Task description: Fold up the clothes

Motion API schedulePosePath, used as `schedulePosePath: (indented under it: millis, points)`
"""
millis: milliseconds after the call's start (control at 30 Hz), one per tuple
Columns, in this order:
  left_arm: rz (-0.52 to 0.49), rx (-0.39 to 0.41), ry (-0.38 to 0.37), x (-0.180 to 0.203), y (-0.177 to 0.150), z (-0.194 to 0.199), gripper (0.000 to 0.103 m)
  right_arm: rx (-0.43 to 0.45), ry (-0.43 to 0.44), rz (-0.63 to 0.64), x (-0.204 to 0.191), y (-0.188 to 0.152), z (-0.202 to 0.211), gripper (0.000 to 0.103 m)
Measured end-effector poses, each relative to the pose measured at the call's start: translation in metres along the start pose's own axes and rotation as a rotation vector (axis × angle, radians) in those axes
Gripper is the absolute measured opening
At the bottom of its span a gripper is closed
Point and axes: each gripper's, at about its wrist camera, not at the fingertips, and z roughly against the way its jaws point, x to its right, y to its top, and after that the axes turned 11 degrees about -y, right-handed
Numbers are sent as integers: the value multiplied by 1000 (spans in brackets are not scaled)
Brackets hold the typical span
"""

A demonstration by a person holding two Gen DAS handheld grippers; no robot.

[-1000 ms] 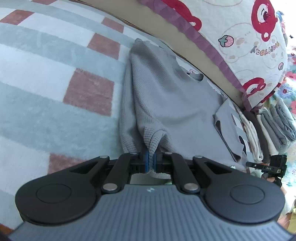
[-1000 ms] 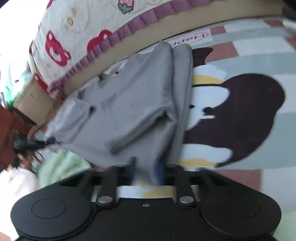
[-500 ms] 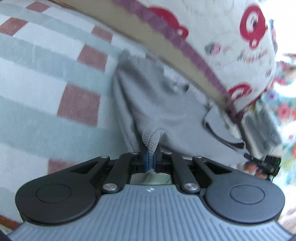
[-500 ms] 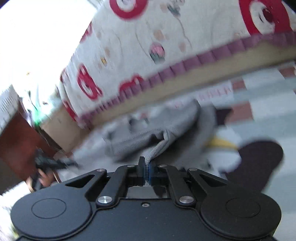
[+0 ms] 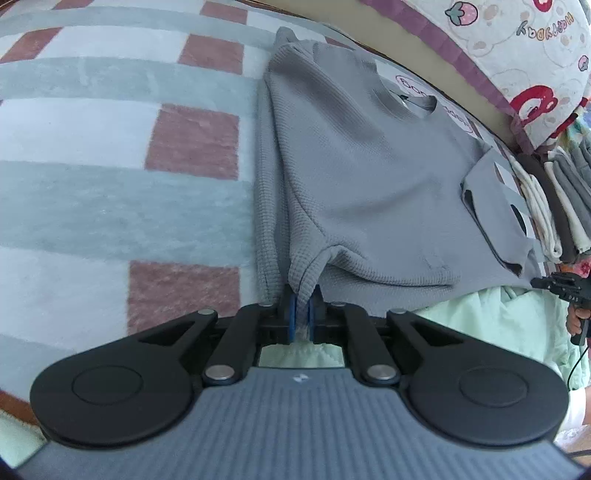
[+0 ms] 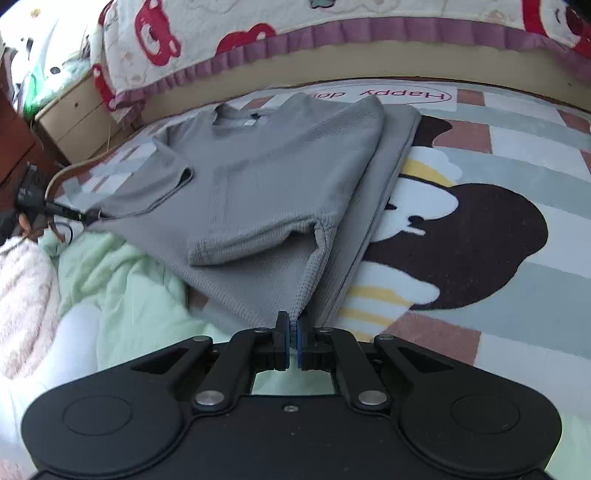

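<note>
A grey knit sweater [image 5: 373,177] lies on a patterned rug, collar toward the bed, its sleeves folded in over the body. My left gripper [image 5: 300,314] is shut on the sweater's ribbed bottom hem at one corner. My right gripper [image 6: 293,341] is shut on the hem at the other corner; the sweater [image 6: 266,173] stretches away from it toward the bed. Each gripper shows small in the other's view: the right gripper [image 5: 563,290] at the far right edge, the left gripper [image 6: 40,206] at the far left edge.
The rug [image 5: 110,184] has pale blue, white and red-brown checks and a bear picture [image 6: 461,236]. A bed with a red-bear quilt [image 6: 258,33] runs along the far side. Folded clothes [image 5: 565,184] are stacked at the right. A pale green cloth [image 6: 122,288] lies under the hem.
Both grippers swung up toward the bed half a second ago and have come back down and toward me, still holding the hem. The sweater lies flatter and more stretched out.
</note>
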Motion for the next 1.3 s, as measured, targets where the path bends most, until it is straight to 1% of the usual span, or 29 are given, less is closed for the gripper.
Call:
schedulePosePath:
  millis: [67,133,167,200,233,267,300,333,400,433,533,567,633,700,733,800,867,900,933,967,1033,1067,1100,1133,1167,1200,1233,1267,1300]
  points:
    - [-5,10,7,0,-5,8,6,-30,-4,-12,4,-1,-2,6]
    - [-9,26,21,0,-9,18,10,-58,-8,-30,8,1,-1,8]
    - [-9,49,35,1,-7,23,12,-68,-12,-44,11,4,2,12]
    - [-9,72,50,3,-6,29,12,-71,-44,-53,14,6,6,13]
    - [-9,95,65,4,-4,35,12,-69,-89,-59,17,8,11,19]
    - [-9,118,79,6,-3,40,12,-68,-134,-66,21,10,16,33]
    - [-21,140,102,12,1,43,12,-62,-190,-70,26,12,19,39]
    - [-36,168,118,18,6,45,12,-55,-227,-85,32,14,21,39]
    - [-38,237,114,28,21,44,12,-36,-236,-139,46,24,17,39]
    - [-28,272,105,31,31,41,15,-23,-248,-146,50,33,13,39]
    - [9,343,108,33,72,18,18,28,-336,-166,62,80,-14,39]
    - [23,360,111,32,88,8,18,47,-334,-207,69,96,-22,39]
    - [51,369,146,29,118,-16,18,94,-271,-327,86,129,-41,39]
    - [46,364,196,28,147,-44,18,105,-241,-406,98,158,-65,39]
    - [50,352,220,27,159,-57,18,100,-234,-415,102,169,-77,39]
    - [21,319,266,25,173,-75,18,80,-227,-398,106,186,-100,39]
    - [42,327,225,22,179,-79,21,61,-229,-364,103,198,-117,39]
    - [66,335,181,19,179,-79,24,80,-210,-356,100,200,-117,39]
    - [70,342,158,18,181,-79,29,111,-181,-353,97,202,-114,39]
    - [75,349,134,17,182,-79,29,142,-152,-350,93,203,-111,41]
    - [62,357,101,18,183,-81,29,172,-33,-327,87,206,-107,41]
    - [43,358,91,19,182,-83,30,161,-19,-302,83,207,-109,43]
    - [13,354,96,21,180,-86,30,137,-31,-271,79,207,-114,45]
    - [-34,340,123,24,177,-92,32,114,-43,-240,75,207,-119,47]
    - [-81,326,151,26,174,-97,37,90,-55,-210,71,208,-124,52]
    - [-110,307,180,26,172,-103,39,67,-67,-179,68,208,-129,52]
    - [-139,289,209,26,170,-109,39,55,-76,-164,66,208,-135,52]
    - [-168,270,237,26,167,-115,39,69,-71,-152,65,207,-137,42]
    - [-175,260,233,25,168,-116,36,95,-61,-138,64,206,-138,7]
